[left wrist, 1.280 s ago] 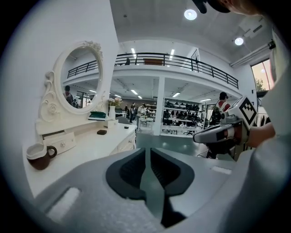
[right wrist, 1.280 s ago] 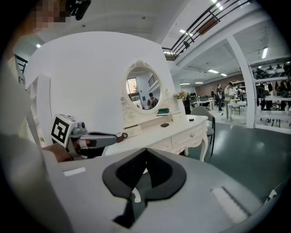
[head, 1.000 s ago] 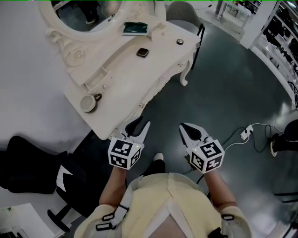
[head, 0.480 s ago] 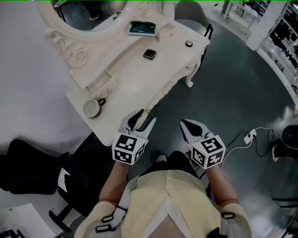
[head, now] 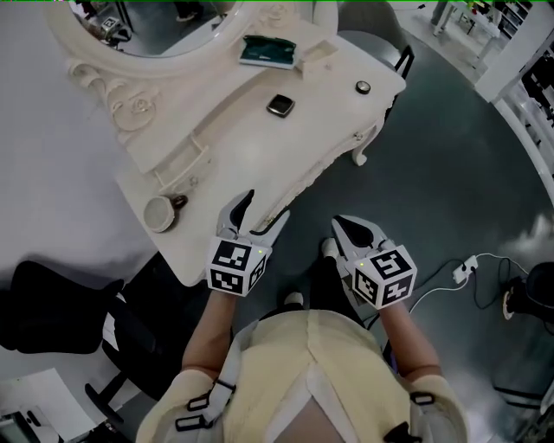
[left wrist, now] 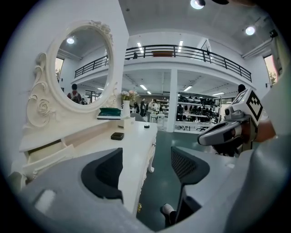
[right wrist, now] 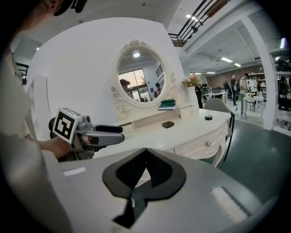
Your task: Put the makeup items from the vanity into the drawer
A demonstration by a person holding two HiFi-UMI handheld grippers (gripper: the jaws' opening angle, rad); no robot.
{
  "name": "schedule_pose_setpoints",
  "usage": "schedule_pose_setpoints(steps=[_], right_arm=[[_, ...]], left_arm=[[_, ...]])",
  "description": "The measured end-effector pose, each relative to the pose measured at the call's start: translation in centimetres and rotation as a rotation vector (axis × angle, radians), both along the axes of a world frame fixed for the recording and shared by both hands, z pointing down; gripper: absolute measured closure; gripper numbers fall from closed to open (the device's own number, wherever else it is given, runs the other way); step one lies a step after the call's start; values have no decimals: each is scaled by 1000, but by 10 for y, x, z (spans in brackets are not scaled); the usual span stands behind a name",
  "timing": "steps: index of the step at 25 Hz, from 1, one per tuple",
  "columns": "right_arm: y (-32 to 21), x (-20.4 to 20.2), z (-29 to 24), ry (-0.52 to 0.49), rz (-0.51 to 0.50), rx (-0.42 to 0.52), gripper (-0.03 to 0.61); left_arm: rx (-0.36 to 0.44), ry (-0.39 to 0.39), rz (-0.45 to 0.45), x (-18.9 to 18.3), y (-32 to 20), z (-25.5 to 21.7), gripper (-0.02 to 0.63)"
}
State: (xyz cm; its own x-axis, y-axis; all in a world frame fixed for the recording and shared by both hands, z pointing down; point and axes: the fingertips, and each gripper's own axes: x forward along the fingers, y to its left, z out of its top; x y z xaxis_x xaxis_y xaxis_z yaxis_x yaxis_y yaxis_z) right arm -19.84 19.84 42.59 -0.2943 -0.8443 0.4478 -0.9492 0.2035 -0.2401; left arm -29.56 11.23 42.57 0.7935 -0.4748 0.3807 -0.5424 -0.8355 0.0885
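The white vanity holds a dark square compact, a small round black pot, a green box by the mirror and a round jar at the near left. My left gripper is open at the vanity's front edge; its jaws have just been opening, and nothing is gripped between them. In the left gripper view the compact lies ahead, beyond the left gripper. My right gripper hangs shut and empty over the floor to the right. A drawer knob shows on the vanity front.
An oval mirror rises at the vanity's back. A grey chair stands beyond the far end, and a black chair sits at the near left. A white cable and plug strip lie on the dark floor to the right.
Both grippers moved forward toward the vanity. The left jaws went from nearly closed to wide open and now reach over the front edge. The right jaws stayed shut.
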Motion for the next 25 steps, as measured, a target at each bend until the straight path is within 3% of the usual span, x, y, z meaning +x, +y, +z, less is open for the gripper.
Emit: schedule_pose_setpoints(steps=[3,13,25], right_arm=[[-29,28,1,2,-27,4,577],[-111,117,4,-10,-101,-2,577],[-154,172,37,-43,-165,-72,577]], left_arm=[[17,-56,-10,22,-25,6,245],[24,-153,-87,87,-124,9,245],[-88,-220,-135,136,-217,45,249]])
